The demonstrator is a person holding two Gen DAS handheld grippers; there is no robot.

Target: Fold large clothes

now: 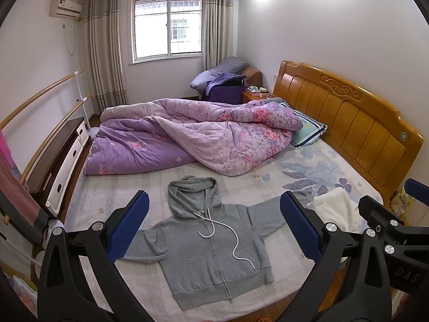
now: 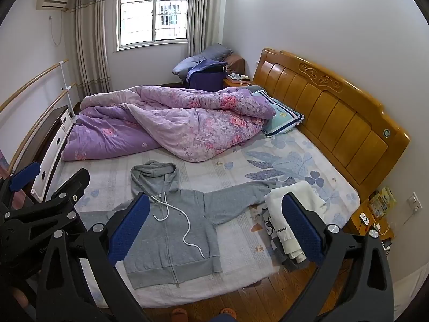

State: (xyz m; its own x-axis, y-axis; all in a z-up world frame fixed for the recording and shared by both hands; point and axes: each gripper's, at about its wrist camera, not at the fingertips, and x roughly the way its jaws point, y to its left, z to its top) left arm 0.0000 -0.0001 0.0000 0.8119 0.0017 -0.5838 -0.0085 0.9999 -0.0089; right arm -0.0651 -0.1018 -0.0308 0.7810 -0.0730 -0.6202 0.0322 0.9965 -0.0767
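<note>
We see the grey zip hoodie (image 1: 214, 249) spread flat, front up, on the near part of the bed sheet (image 1: 268, 185), sleeves out to both sides, its white drawstring (image 1: 230, 236) trailing over the chest. Our left gripper (image 1: 214, 228) and right gripper (image 2: 217, 230) both hang above it with jaws spread wide — nothing between them. A folded stack of clothes (image 2: 289, 222) lies beside the sleeve; the purple floral quilt (image 2: 174, 123) is bunched farther back.

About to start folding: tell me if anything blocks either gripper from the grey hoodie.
Nothing visible does. The grey hoodie lies flat and uncovered on the bed sheet, both grippers open above it. A stack of folded clothes sits at its sleeve's end, beside the right gripper.
</note>
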